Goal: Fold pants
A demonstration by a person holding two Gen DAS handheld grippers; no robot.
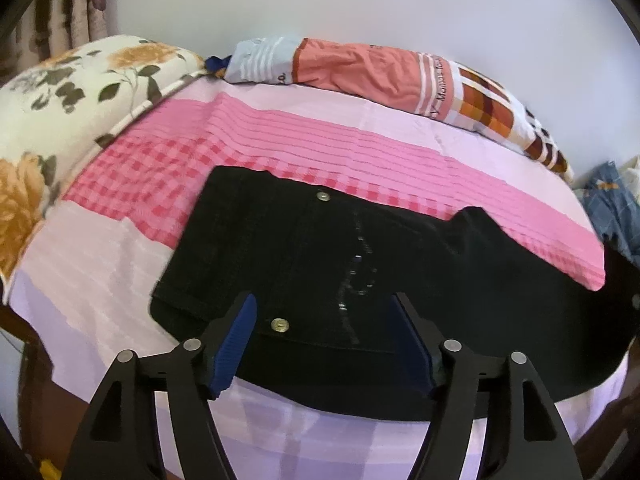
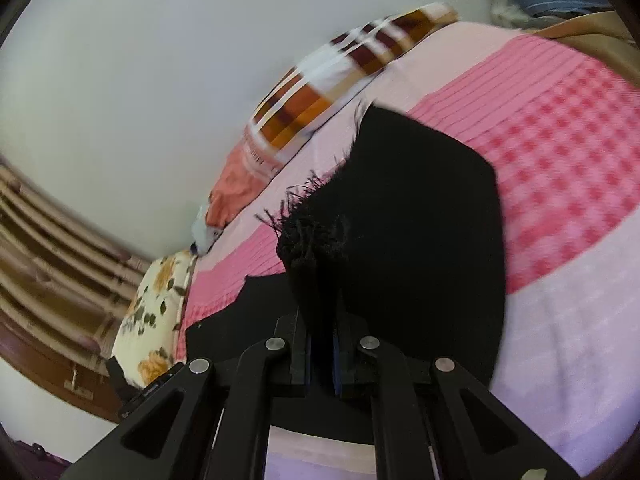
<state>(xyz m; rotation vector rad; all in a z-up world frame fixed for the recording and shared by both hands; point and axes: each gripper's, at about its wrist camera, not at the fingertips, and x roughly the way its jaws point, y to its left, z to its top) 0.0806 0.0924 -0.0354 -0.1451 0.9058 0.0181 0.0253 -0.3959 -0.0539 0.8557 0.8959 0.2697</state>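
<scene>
Your bed (image 1: 100,264) wears a sheet banded in pale lilac, pink stripes and pink check. The black pants (image 1: 320,264) lie spread across its middle. A floral pillow (image 1: 60,92) sits at one end, and a folded orange-and-plaid quilt (image 1: 400,76) runs along the wall side.

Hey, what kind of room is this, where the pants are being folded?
Most likely a bedroom. The black pants lie on a bed with a pink checked bedsheet, a floral pillow sits at one end, and curtains hang beside it.
</scene>
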